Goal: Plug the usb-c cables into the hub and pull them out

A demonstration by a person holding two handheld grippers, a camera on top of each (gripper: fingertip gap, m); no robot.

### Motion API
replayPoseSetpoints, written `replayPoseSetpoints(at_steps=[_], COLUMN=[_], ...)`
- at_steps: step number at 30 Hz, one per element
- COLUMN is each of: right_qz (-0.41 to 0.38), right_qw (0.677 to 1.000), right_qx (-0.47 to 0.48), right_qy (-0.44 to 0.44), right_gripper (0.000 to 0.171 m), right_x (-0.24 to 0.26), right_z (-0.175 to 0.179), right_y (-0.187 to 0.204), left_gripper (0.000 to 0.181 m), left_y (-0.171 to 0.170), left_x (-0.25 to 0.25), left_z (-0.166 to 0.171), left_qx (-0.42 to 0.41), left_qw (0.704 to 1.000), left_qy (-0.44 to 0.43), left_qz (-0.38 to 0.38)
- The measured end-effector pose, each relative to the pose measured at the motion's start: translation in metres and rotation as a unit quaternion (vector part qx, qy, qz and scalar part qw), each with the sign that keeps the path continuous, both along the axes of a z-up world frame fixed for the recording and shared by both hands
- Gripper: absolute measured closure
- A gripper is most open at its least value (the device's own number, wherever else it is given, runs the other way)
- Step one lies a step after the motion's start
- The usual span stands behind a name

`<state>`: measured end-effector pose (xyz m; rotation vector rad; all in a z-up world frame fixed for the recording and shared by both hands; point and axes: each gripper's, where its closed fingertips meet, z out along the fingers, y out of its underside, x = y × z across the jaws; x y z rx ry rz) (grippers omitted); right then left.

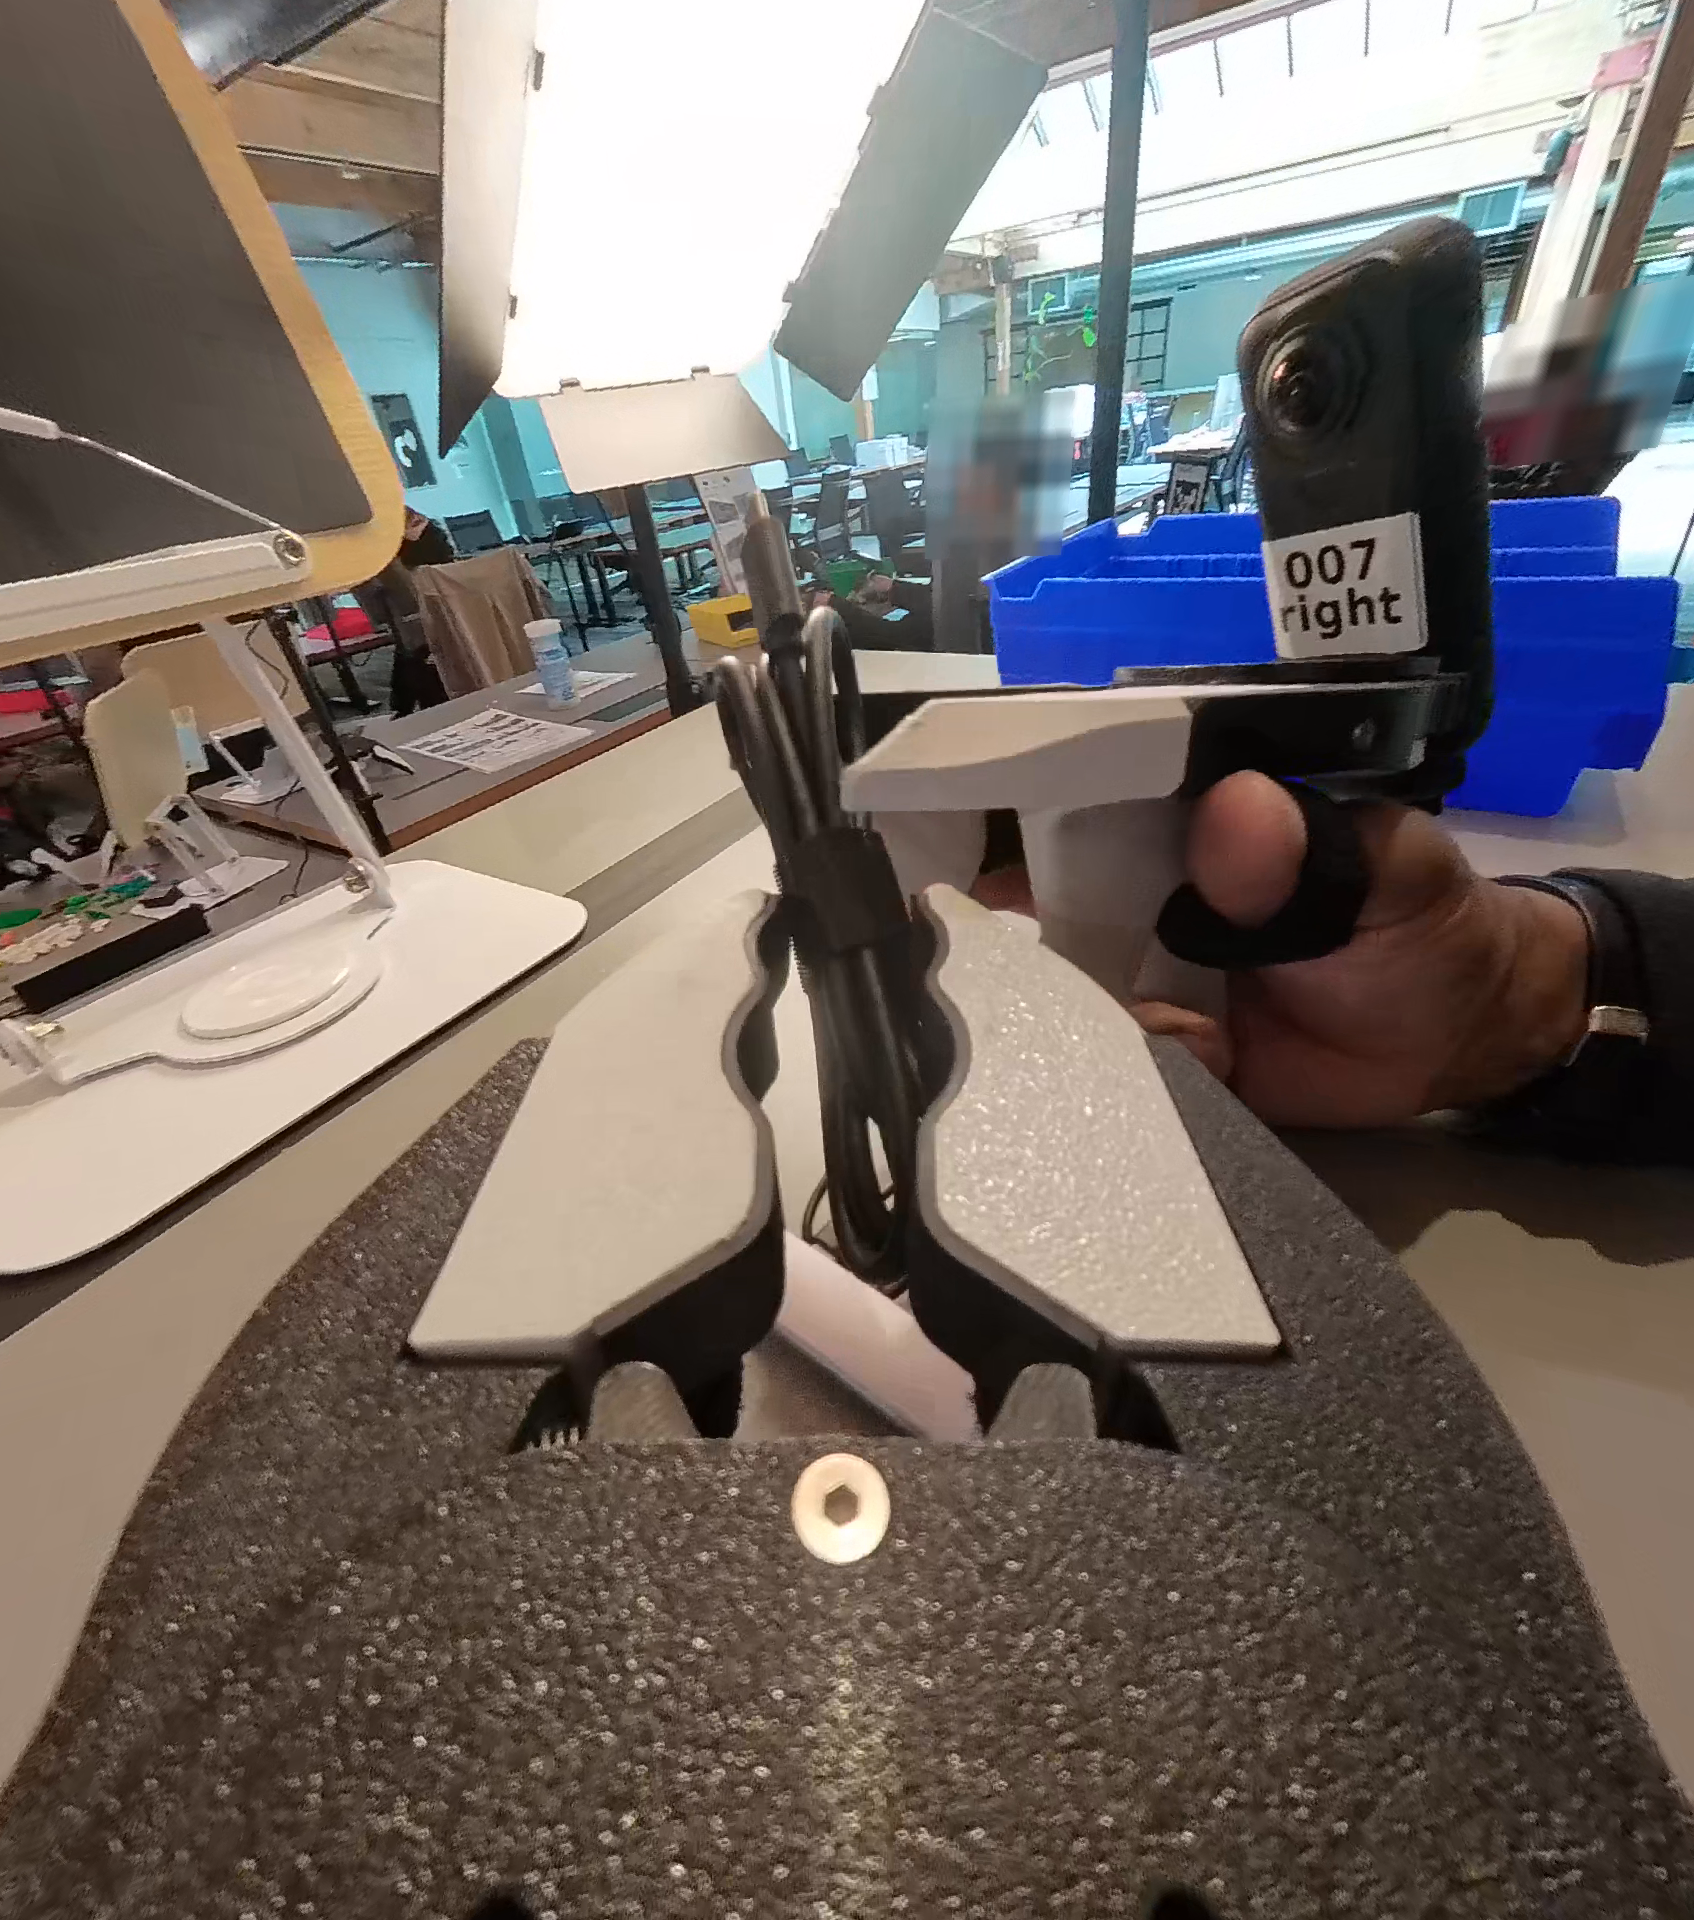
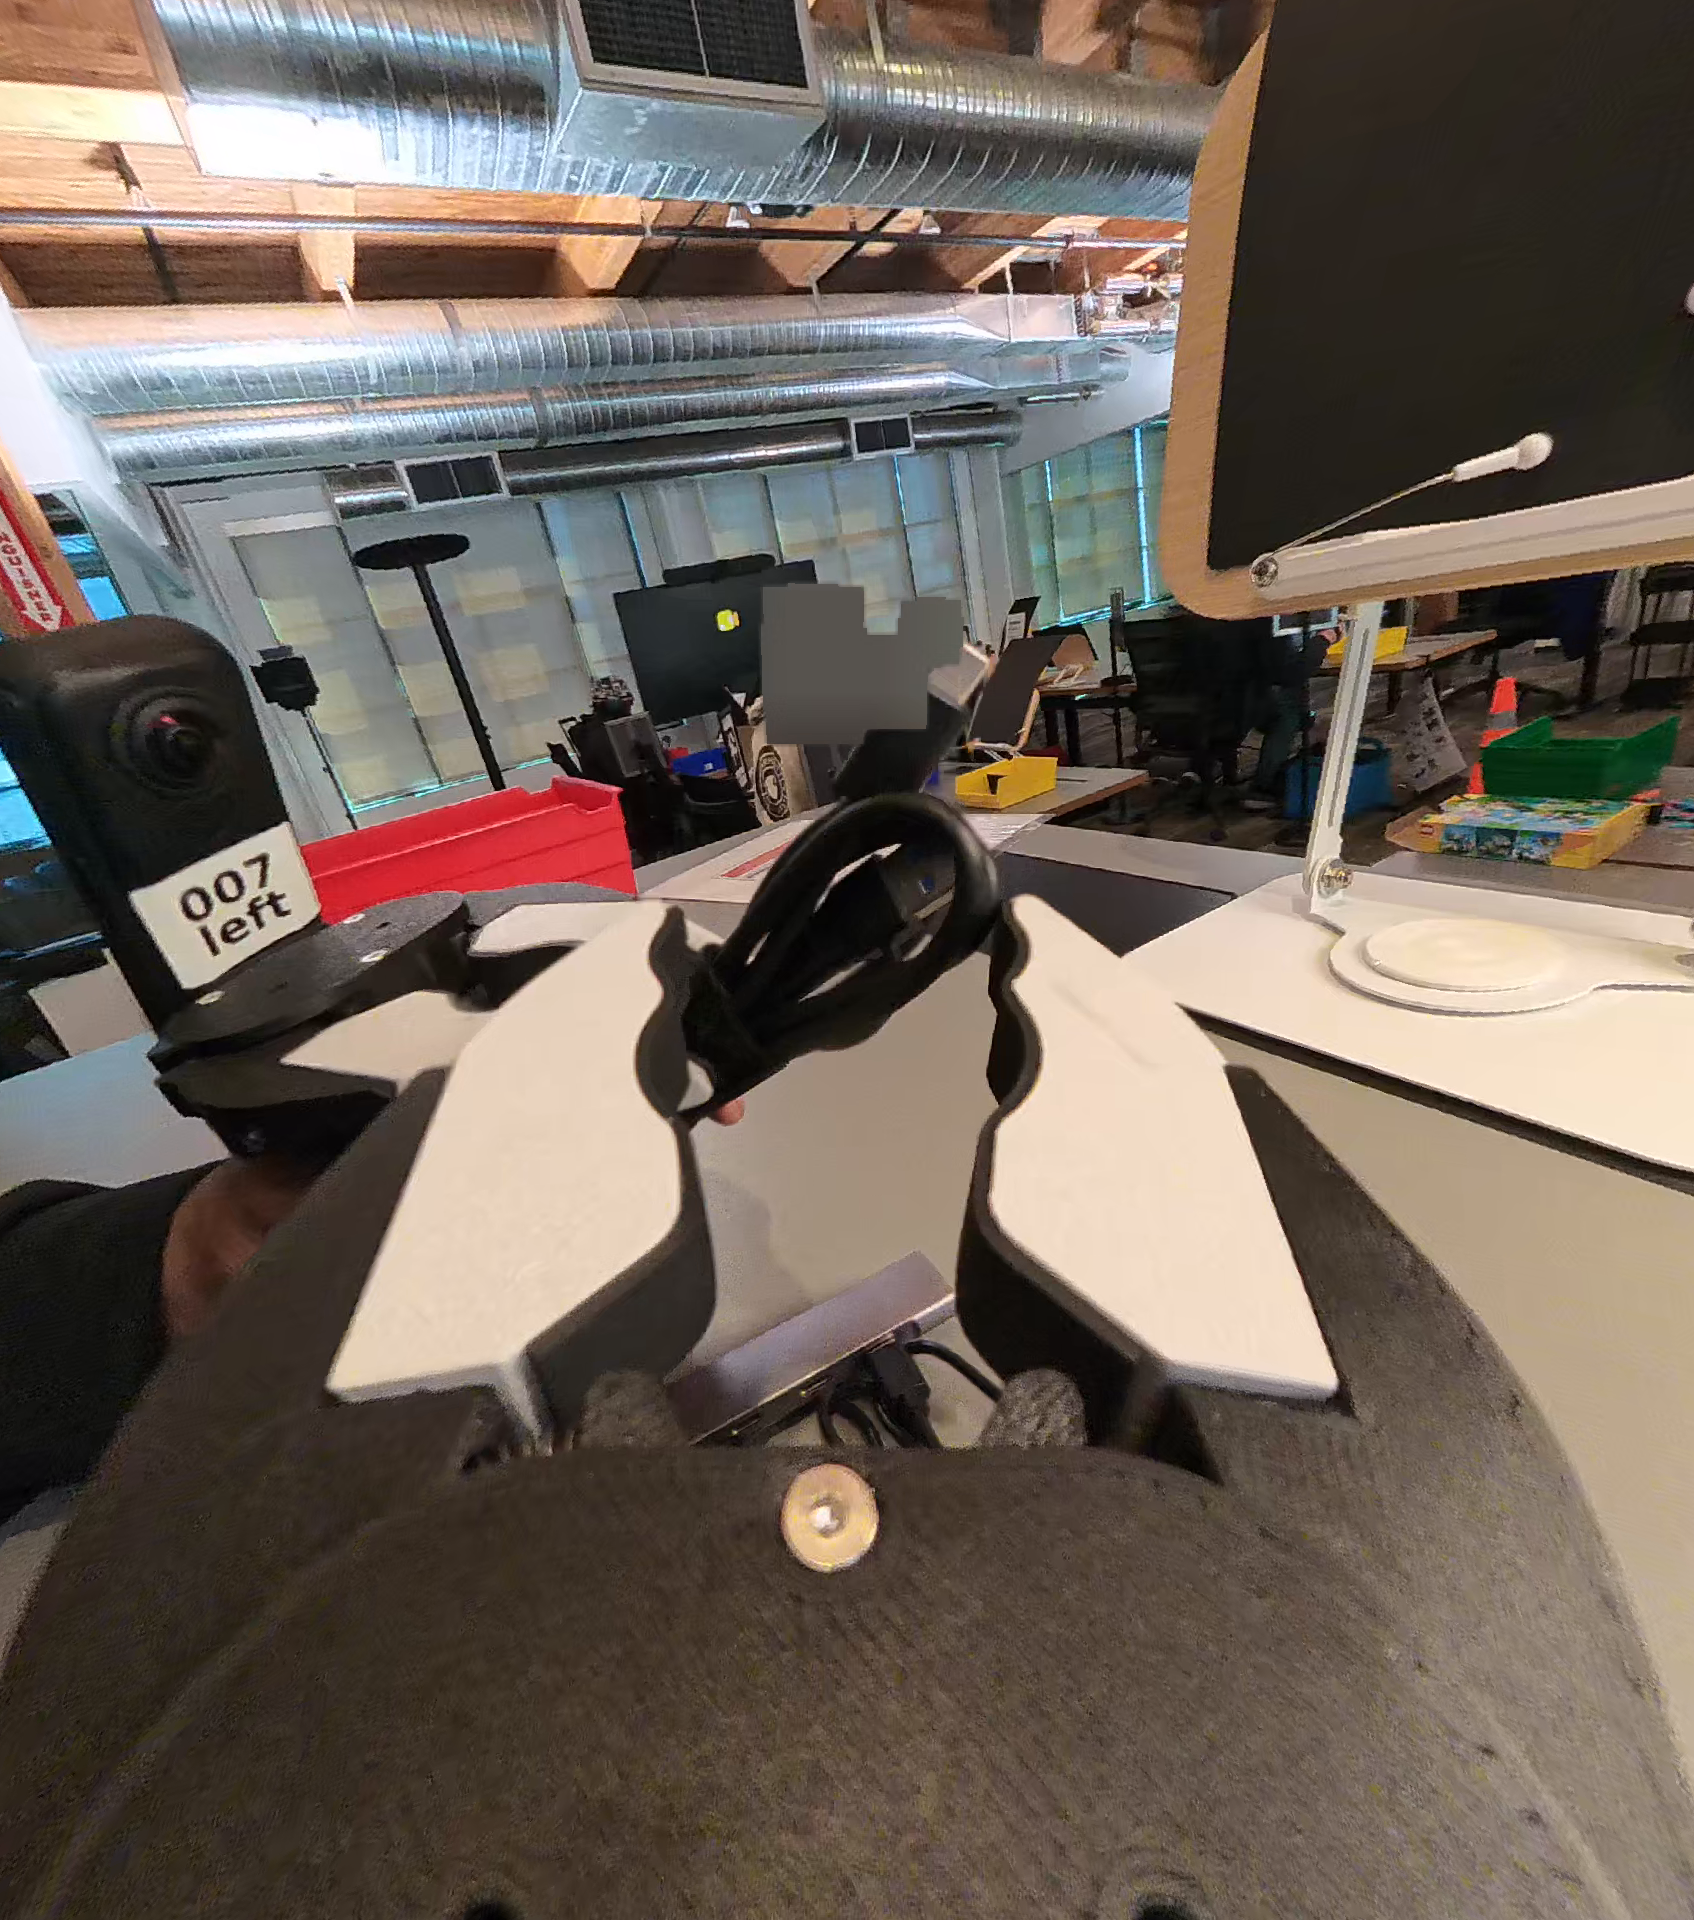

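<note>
My left gripper (image 1: 848, 914) is shut on a bundled black usb-c cable (image 1: 822, 831), gripping it at its black strap and holding it upright above the table. The cable's plug (image 1: 768, 561) points up. My right gripper (image 2: 838, 935) is open, with its fingers on either side of the cable bundle (image 2: 822, 945); the plug (image 2: 957, 675) sticks out past them. The right gripper also shows in the left wrist view (image 1: 884, 821), held by a hand (image 1: 1394, 997). The grey hub (image 2: 791, 1361) lies on the table below, with black cables (image 2: 895, 1382) at its side.
A white stand base (image 1: 230, 1039) carrying a wood-rimmed black board (image 1: 95, 312) stands close on the left; it also shows in the right wrist view (image 2: 1497, 1039). Blue bins (image 1: 1570, 665) sit behind the right gripper. A red bin (image 2: 479, 842) sits behind the left gripper's camera (image 2: 147, 769). The tips of both grippers are at nearly the same place.
</note>
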<state>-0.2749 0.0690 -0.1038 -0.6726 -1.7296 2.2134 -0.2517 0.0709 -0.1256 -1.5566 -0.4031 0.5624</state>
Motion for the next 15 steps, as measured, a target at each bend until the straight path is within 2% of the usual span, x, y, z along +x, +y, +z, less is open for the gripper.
replayPoseSetpoints(at_steps=[2,5,10,15], right_qz=[-0.006,-0.002,-0.011,0.019], right_qw=[1.000,1.000,1.000,1.000], right_qx=[-0.005,0.001,0.010,-0.013], right_qy=[0.002,0.004,0.018,-0.002], right_gripper=[0.123,0.124,0.136,0.140], right_x=[0.000,0.002,0.005,0.001], right_z=[0.001,0.000,0.002,0.002], right_y=[0.002,0.000,-0.001,0.000], left_gripper=[0.158,0.158,0.157,0.156], left_y=[0.003,0.001,-0.001,0.002], left_x=[0.004,0.005,0.002,0.001], left_z=[0.000,-0.002,-0.014,-0.017], left_qx=[-0.005,-0.022,-0.046,-0.051], left_qw=[1.000,1.000,0.999,0.998], left_qy=[0.002,0.003,-0.025,-0.035], left_qz=[-0.004,0.001,-0.012,-0.018])
